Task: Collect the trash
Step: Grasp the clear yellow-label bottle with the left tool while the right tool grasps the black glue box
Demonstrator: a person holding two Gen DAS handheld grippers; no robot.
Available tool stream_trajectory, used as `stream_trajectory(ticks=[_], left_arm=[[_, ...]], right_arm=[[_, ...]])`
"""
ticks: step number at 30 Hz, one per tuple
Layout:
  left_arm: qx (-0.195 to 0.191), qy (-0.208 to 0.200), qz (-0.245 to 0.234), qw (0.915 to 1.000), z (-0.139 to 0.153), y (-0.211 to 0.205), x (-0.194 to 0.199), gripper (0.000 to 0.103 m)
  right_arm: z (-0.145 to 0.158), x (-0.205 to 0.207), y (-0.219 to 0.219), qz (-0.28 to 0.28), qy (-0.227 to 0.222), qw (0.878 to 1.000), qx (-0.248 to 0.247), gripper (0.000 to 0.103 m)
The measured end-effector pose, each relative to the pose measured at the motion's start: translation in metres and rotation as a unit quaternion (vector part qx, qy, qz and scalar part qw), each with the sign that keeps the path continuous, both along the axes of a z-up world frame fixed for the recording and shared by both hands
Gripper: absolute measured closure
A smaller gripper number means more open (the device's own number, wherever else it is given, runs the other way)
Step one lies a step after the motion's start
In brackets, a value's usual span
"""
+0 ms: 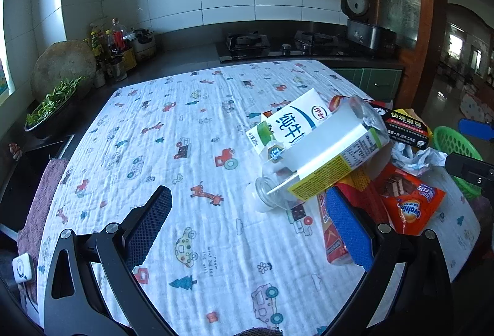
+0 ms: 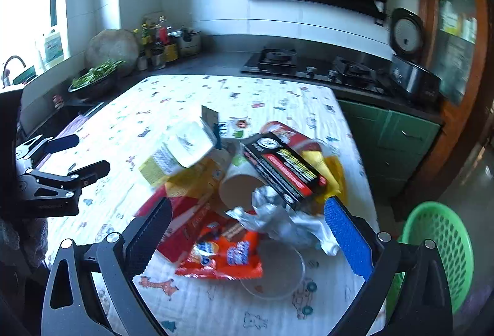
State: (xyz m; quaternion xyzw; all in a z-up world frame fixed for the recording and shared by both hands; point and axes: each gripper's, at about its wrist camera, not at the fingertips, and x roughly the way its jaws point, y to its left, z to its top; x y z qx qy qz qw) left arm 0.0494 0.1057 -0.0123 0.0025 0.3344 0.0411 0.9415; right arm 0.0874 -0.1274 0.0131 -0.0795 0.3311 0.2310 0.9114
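Green basket [image 2: 438, 255] at lower right of the right wrist view looks empty, so nothing seems collected yet. The trash pile [image 2: 247, 181] sits mid-frame on the table [image 2: 173, 95]. Left hand-held gripper [image 1: 247, 225] and right hand-held gripper [image 2: 247, 231] both gape wide, holding nothing.

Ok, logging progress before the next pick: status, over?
Left tongs open, empty. Right tongs open over orange wrapper. Trash pile on table, green basket at table's edge. Nothing blocking.
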Motion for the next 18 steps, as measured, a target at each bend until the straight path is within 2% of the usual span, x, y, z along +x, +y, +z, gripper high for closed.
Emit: stream_trajectory(ticks=[5, 8, 12, 18], left_arm=[[-0.001, 0.004, 0.016, 0.9999, -0.001, 0.015, -0.001, 0.005], [-0.002, 0.002, 0.018, 0.9998, -0.001, 0.02, -0.001, 0.006], [-0.001, 0.003, 0.013, 0.9999, -0.003, 0.022, 0.003, 0.006], [0.014, 0.004, -0.023, 0.9996, -0.007, 0.005, 0.01, 0.006]], right_arm=[[0.0, 0.014, 0.021, 0.052, 0.001, 0.999, -0.007, 0.007], [-0.008, 0.027, 0.029, 0.069, 0.018, 0.997, 0.016, 0.007], [-0.02, 0.037, 0.036, 0.067, 0.034, 0.996, 0.043, 0.007], [-0.017, 0.028, 0.028, 0.05, 0.011, 0.998, 0.025, 0.007]])
